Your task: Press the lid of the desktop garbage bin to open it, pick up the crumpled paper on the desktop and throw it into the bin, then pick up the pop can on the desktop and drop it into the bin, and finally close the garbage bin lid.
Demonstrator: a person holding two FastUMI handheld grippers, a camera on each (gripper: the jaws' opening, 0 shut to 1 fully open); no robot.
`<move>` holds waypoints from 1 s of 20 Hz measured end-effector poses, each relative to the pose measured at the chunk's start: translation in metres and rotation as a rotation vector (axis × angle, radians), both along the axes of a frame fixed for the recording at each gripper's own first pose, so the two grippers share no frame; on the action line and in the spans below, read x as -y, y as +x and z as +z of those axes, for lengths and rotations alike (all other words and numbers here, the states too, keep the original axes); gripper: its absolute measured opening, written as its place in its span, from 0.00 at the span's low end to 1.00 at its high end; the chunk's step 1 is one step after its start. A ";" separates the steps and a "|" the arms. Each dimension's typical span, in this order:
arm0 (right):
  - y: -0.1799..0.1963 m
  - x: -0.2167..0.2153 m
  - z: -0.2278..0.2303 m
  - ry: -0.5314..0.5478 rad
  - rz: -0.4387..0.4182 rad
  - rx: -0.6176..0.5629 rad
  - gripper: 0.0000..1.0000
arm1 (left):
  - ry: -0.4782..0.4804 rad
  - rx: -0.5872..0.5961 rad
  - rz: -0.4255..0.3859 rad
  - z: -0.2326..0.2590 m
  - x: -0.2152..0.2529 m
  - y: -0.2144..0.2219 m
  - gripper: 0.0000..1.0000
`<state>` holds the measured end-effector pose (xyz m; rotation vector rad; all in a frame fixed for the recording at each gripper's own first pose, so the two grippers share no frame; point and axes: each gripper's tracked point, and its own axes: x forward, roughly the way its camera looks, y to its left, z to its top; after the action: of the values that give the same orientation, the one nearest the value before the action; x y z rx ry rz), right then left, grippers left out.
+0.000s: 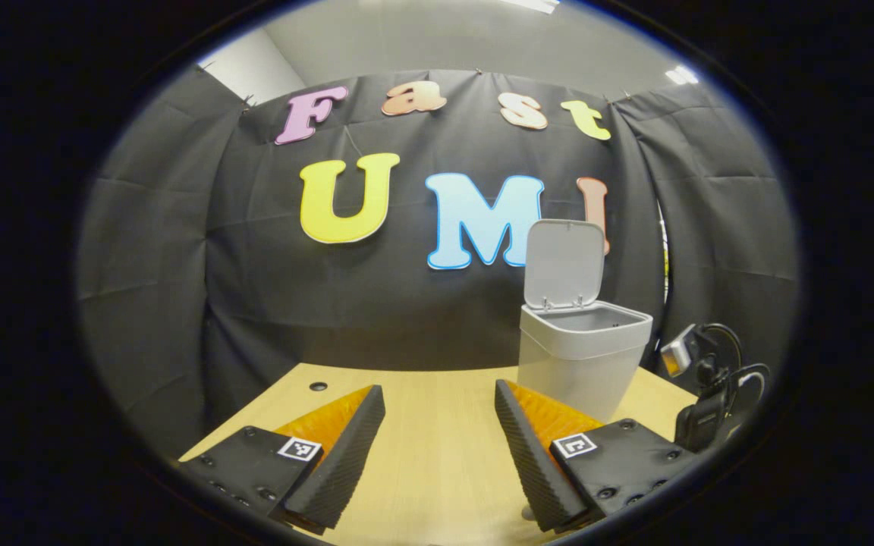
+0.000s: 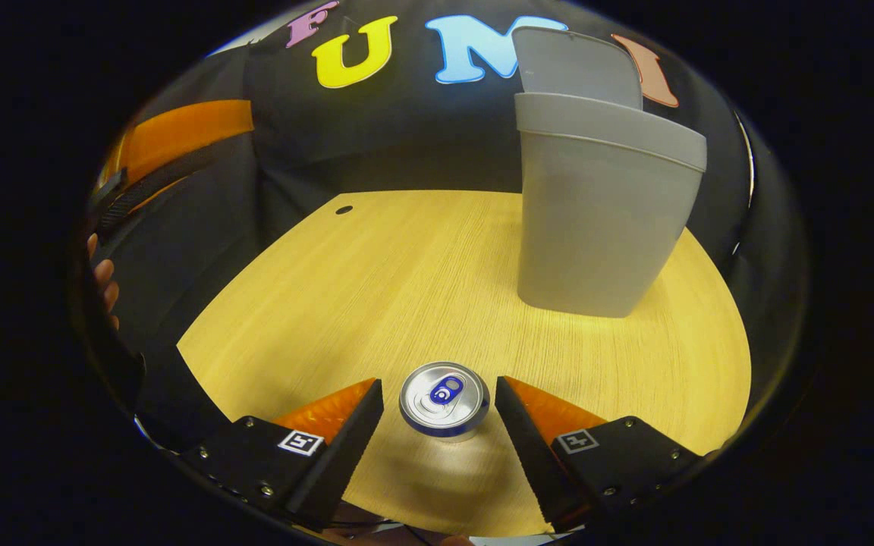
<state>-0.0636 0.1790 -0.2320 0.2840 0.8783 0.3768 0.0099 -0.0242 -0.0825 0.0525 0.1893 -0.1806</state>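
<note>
L gripper [image 1: 439,425]: fingers stood apart, nothing btwn them, held above the table [image 1: 437,462] w/ bare wood showing in the gap.
L gripper, other sighting: in right gripper view it sat far left [image 2: 150,163], w/ fingers of the hand [image 2: 103,279] holding it just below; too cropped there to judge the jaws.
Table hole [image 2: 344,209]: small dark round hole near the far left edge of the wood, well apart from everything else.
Pop can [image 2: 444,400]: upright on the table, top w/ pull tab facing up. Sat btwn the R gripper's two fingers, approx centred, a sliver of gap visible each side; neither finger touched it.
R gripper [image 2: 439,417]: jaws spread, straddling the can from above, not clamped.
Bin [image 2: 596,205]: grey, upright on the table, to the right of the can and farther back, well apart from it. In left gripper view it stood just past that gripper's right-hand finger.
Bin lid [image 1: 564,264]: flipped up, standing nearly vertical at the back rim; bin mouth open.
Crumpled paper: couldn't tell where; bin interior not visible from either angle.
Far right: black device w/ cables [image 1: 702,394] beyond the table edge, beside the bin.
</note>
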 end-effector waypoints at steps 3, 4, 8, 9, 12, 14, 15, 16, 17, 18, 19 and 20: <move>0.000 -0.002 -0.011 -0.013 0.008 -0.026 0.95 | -0.001 -0.008 0.005 -0.002 -0.002 -0.002 0.95; 0.000 -0.002 -0.013 -0.024 0.011 -0.028 0.95 | -0.001 -0.017 0.004 -0.005 -0.002 -0.002 0.95; 0.004 0.001 -0.021 -0.073 0.017 -0.016 0.96 | 0.006 -0.023 0.003 -0.007 -0.003 -0.004 0.95; 0.005 0.003 -0.023 -0.085 0.016 -0.015 0.94 | 0.009 -0.022 0.004 -0.007 -0.002 -0.004 0.95; 0.005 0.003 -0.025 -0.090 0.020 -0.016 0.95 | 0.011 -0.023 0.002 -0.006 -0.004 -0.004 0.96; 0.008 0.006 -0.025 -0.095 0.014 -0.012 0.92 | 0.012 -0.024 0.002 -0.007 -0.003 -0.005 0.95; 0.007 0.005 -0.025 -0.095 0.015 -0.015 0.87 | 0.012 -0.027 0.003 -0.008 -0.003 -0.005 0.95; 0.005 0.005 -0.026 -0.099 0.014 -0.017 0.86 | 0.010 -0.030 0.002 -0.009 -0.003 -0.005 0.95; 0.006 0.007 -0.025 -0.103 0.014 -0.017 0.85 | 0.008 -0.032 0.002 -0.009 -0.002 -0.005 0.95; 0.004 0.008 -0.025 -0.107 0.017 -0.017 0.85 | 0.006 -0.031 0.002 -0.009 -0.001 -0.006 0.96; 0.003 0.009 -0.024 -0.112 0.014 -0.012 0.85 | 0.007 -0.031 0.002 -0.009 -0.002 -0.007 0.96; 0.003 0.009 -0.024 -0.113 0.017 -0.009 0.83 | 0.007 -0.029 0.002 -0.009 -0.001 -0.006 0.95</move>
<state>-0.0608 0.1696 -0.2556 0.1742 0.9075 0.3401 0.0034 -0.0229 -0.0913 0.0570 0.2192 -0.1787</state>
